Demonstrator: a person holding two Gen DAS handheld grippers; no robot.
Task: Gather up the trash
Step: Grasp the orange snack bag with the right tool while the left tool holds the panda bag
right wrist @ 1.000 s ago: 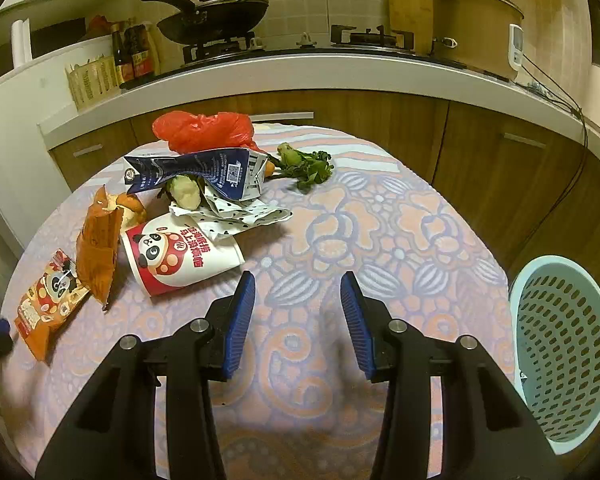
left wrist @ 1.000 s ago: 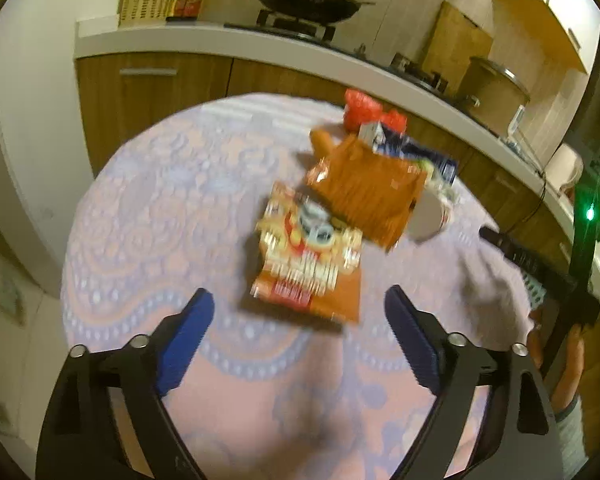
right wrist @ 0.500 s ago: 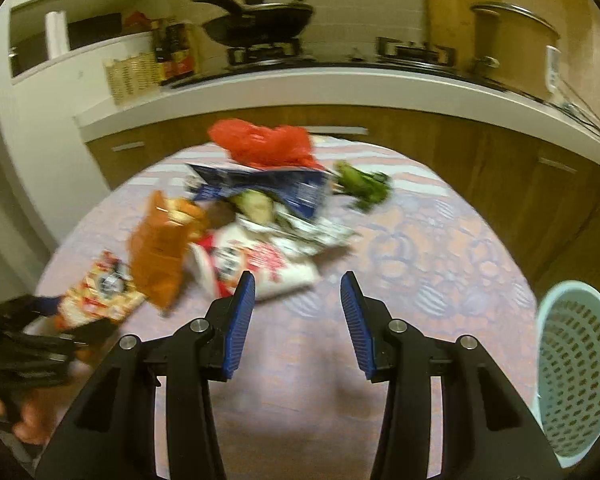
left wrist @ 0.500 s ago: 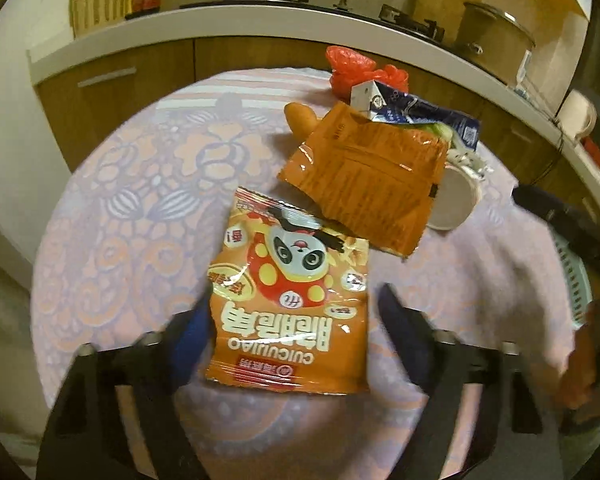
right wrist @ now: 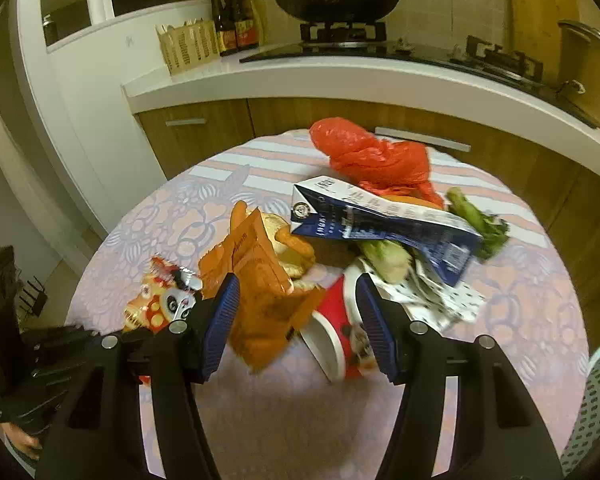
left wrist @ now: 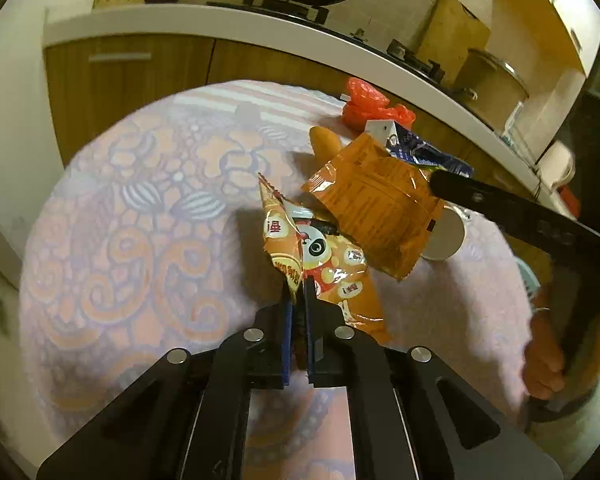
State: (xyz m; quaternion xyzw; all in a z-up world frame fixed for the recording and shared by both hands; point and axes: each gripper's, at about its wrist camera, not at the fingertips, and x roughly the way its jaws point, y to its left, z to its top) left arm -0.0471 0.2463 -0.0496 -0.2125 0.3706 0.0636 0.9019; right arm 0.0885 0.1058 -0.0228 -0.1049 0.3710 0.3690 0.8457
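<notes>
My left gripper (left wrist: 297,300) is shut on the near edge of the orange panda snack packet (left wrist: 320,256), which crumples up off the round table (left wrist: 140,220). The packet also shows in the right wrist view (right wrist: 160,300). My right gripper (right wrist: 298,312) is open, with its fingers on either side of a plain orange snack bag (right wrist: 260,292) and a red panda paper cup (right wrist: 332,336). Behind lie a blue carton (right wrist: 380,224), a red plastic bag (right wrist: 372,156), bread (right wrist: 288,248) and vegetable scraps (right wrist: 476,220).
A pale blue perforated basket (right wrist: 596,400) stands at the table's right. A kitchen counter (right wrist: 340,80) with a wok, bottles and a pot runs behind the table. The right gripper's arm (left wrist: 540,224) crosses the left wrist view.
My left gripper has closed on the panda packet and pinched it up. My right gripper has moved left and forward over the orange bag and cup, still open.
</notes>
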